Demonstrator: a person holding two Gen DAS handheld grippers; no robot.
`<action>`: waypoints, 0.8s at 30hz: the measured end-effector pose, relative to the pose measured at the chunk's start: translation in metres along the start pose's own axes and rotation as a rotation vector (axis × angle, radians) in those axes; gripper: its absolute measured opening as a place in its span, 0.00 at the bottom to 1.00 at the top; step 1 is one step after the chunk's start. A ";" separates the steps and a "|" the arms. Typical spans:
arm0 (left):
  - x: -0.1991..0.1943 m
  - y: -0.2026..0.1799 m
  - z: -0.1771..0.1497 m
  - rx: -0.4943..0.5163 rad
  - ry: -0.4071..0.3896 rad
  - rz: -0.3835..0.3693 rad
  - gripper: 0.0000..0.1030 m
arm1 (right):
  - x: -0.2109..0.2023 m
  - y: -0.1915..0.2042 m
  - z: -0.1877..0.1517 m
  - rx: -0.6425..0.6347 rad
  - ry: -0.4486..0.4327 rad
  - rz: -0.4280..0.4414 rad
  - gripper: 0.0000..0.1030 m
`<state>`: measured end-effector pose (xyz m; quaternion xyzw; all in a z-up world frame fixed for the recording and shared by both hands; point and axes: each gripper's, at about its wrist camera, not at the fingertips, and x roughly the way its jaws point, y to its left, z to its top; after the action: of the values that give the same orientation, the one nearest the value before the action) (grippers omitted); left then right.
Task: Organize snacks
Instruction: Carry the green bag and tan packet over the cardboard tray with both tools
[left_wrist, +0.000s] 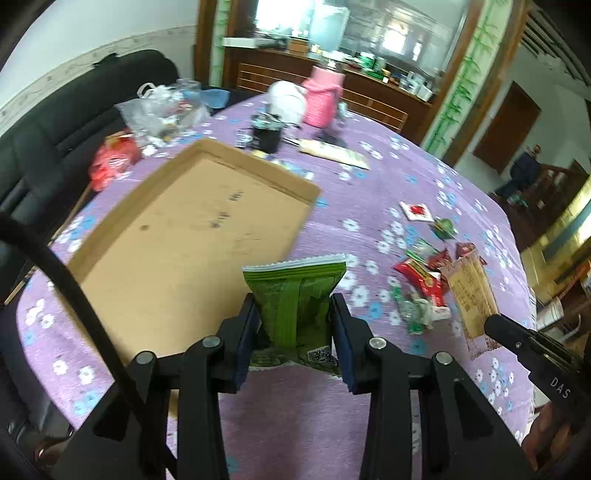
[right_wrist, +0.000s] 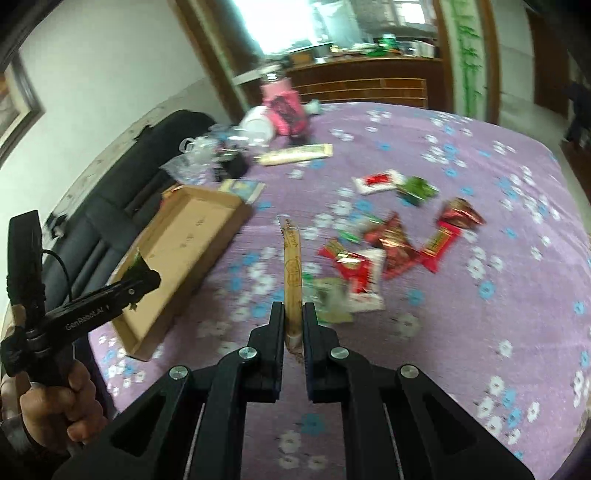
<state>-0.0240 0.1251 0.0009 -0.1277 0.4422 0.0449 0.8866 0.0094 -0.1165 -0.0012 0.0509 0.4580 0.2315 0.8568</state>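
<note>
Early stage, I'd judge: shallow brown cardboard tray (left_wrist: 177, 236) on the purple flowered tabletop (left_wrist: 369, 192) w/ nothing in it yet. Left tongs (left_wrist: 295, 325) grip a green foil snack packet (left_wrist: 295, 295), held above the tray's near right corner. Right tongs (right_wrist: 293, 317) clamp a thin beige printed snack packet (right_wrist: 292, 273), right of tray. Loose red, green & white packets (right_wrist: 388, 243) lie further right of tray, still to sort.

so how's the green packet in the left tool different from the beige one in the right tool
The green snack packet is puffy, and the left tool grips it with its jaws well apart. The beige snack packet is flat and thin, and the right tool pinches it nearly shut. Both are held up off the purple tablecloth.
</note>
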 end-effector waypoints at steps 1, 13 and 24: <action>-0.002 0.004 0.000 -0.007 -0.003 0.008 0.39 | 0.003 0.007 0.002 -0.010 0.001 0.018 0.07; 0.000 0.074 0.017 -0.074 -0.021 0.070 0.39 | 0.049 0.081 0.022 -0.078 0.023 0.115 0.06; 0.019 0.122 0.032 -0.097 -0.004 0.096 0.39 | 0.097 0.128 0.043 -0.098 0.040 0.161 0.06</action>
<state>-0.0111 0.2508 -0.0189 -0.1492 0.4434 0.1092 0.8770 0.0451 0.0457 -0.0121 0.0411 0.4574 0.3227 0.8276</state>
